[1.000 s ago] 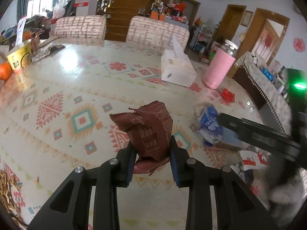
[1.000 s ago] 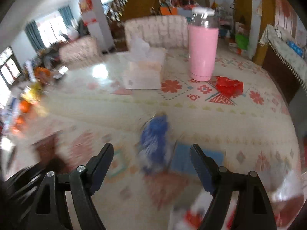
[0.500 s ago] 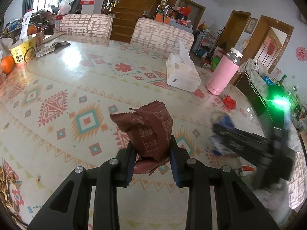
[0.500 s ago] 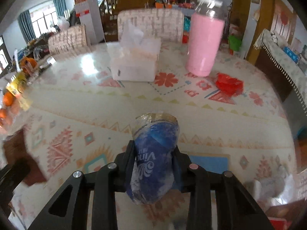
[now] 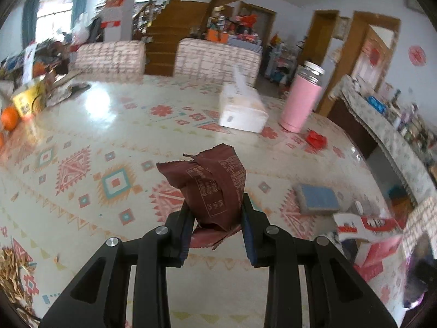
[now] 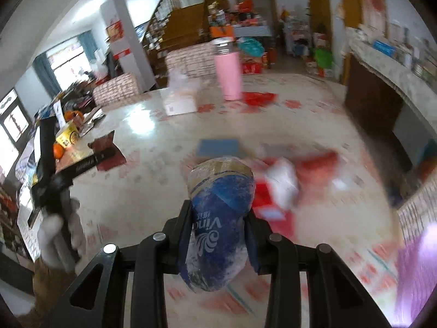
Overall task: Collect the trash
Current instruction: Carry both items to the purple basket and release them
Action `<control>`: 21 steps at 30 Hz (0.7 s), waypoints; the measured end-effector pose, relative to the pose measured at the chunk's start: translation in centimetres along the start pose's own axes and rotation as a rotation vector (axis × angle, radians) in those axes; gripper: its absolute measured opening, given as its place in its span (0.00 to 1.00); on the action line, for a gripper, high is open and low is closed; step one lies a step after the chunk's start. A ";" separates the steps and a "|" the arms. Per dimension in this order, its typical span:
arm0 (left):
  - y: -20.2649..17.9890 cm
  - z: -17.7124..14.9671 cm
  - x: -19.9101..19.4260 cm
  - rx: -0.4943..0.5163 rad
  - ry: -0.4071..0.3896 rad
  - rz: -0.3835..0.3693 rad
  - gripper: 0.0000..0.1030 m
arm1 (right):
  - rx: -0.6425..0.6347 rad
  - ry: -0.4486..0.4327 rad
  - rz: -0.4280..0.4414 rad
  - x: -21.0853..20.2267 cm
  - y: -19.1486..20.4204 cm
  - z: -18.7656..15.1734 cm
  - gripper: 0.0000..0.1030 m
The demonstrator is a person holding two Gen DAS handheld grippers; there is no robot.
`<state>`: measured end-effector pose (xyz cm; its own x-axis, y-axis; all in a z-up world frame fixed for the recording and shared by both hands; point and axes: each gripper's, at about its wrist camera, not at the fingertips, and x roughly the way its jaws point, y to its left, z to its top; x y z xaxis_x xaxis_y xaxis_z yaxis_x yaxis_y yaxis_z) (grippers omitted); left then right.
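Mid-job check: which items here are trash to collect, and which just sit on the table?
Trash for the job:
- brown wrapper, pinched in the left gripper
- blue tissue packet, pinched in the right gripper
- red wrapper near the bottle

Just lying about:
- pink bottle
- tissue box
- blue sponge
- orange

Cream tablecloth point(image 5: 90, 125) patterned with red, orange and teal diamonds and triangles. On it, beyond the dark maroon wrapper point(image 5: 210, 188) with pale print: white tissue box point(image 5: 241, 112), pink bottle point(image 5: 299, 104) with silver cap, small bright red scrap point(image 5: 315, 138). Right of the wrapper, a blue-topped grey sponge point(image 5: 318, 199) and red-and-white packaging point(image 5: 366, 229). Far left, an orange fruit point(image 5: 10, 117) and yellow cup point(image 5: 27, 101). Blue and clear packet point(image 6: 218, 227) with white lettering. Black gripper fingers point(image 5: 188, 227) with blue pads.
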<state>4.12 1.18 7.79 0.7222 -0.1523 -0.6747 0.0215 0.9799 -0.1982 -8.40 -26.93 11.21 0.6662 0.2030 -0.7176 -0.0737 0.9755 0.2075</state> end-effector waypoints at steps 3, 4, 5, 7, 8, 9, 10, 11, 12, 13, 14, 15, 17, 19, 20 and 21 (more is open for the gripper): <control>-2.4 -0.8 -0.7 0.049 0.009 -0.020 0.30 | 0.046 -0.040 -0.056 -3.7 -3.2 -2.9 0.37; -3.6 -1.3 -1.3 0.076 0.014 -0.035 0.30 | 0.070 -0.052 -0.063 -4.7 -4.3 -3.7 0.37; -4.6 -2.0 -1.9 0.097 0.015 -0.047 0.30 | 0.091 -0.059 -0.065 -5.5 -5.3 -4.4 0.37; -6.3 -3.0 -3.1 0.136 0.018 -0.074 0.30 | 0.133 -0.075 -0.072 -7.0 -7.3 -5.9 0.37; -7.7 -3.6 -4.0 0.164 0.021 -0.099 0.30 | 0.153 -0.083 -0.078 -7.6 -8.2 -6.7 0.37; -8.7 -4.1 -4.6 0.183 0.022 -0.115 0.30 | 0.169 -0.089 -0.080 -8.1 -9.0 -7.4 0.37; -9.7 -4.6 -5.3 0.206 0.023 -0.132 0.30 | 0.184 -0.096 -0.078 -8.6 -9.8 -8.1 0.37; -11.1 -5.2 -6.1 0.235 0.023 -0.150 0.30 | 0.195 -0.101 -0.075 -8.9 -10.5 -8.6 0.37; -12.2 -5.6 -6.6 0.256 0.023 -0.164 0.30 | 0.210 -0.108 -0.071 -9.3 -11.2 -9.2 0.37; -13.5 -6.0 -7.2 0.278 0.024 -0.180 0.30 | 0.220 -0.114 -0.066 -9.6 -11.8 -9.7 0.37; -14.9 -6.5 -7.8 0.302 0.028 -0.201 0.30 | 0.232 -0.121 -0.061 -10.0 -12.6 -10.3 0.37; -16.2 -6.9 -8.3 0.321 0.033 -0.220 0.30 | 0.244 -0.129 -0.059 -10.5 -13.4 -10.7 0.37; -19.1 -7.7 -9.0 0.361 0.047 -0.266 0.30 | 0.265 -0.145 -0.056 -11.2 -14.7 -11.5 0.37; -21.7 -8.5 -9.5 0.398 0.059 -0.301 0.30 | 0.286 -0.161 -0.058 -11.9 -16.1 -12.0 0.37; -23.6 -9.2 -9.8 0.427 0.067 -0.325 0.30 | 0.297 -0.169 -0.062 -12.4 -16.9 -12.3 0.37; -24.9 -9.6 -10.0 0.445 0.074 -0.343 0.30 | 0.312 -0.179 -0.070 -13.0 -17.9 -12.7 0.37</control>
<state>-10.29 -22.97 12.62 0.5727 -0.4646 -0.6754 0.5477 0.8299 -0.1065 -25.22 -45.96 8.40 0.7830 0.0920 -0.6152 0.1879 0.9078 0.3749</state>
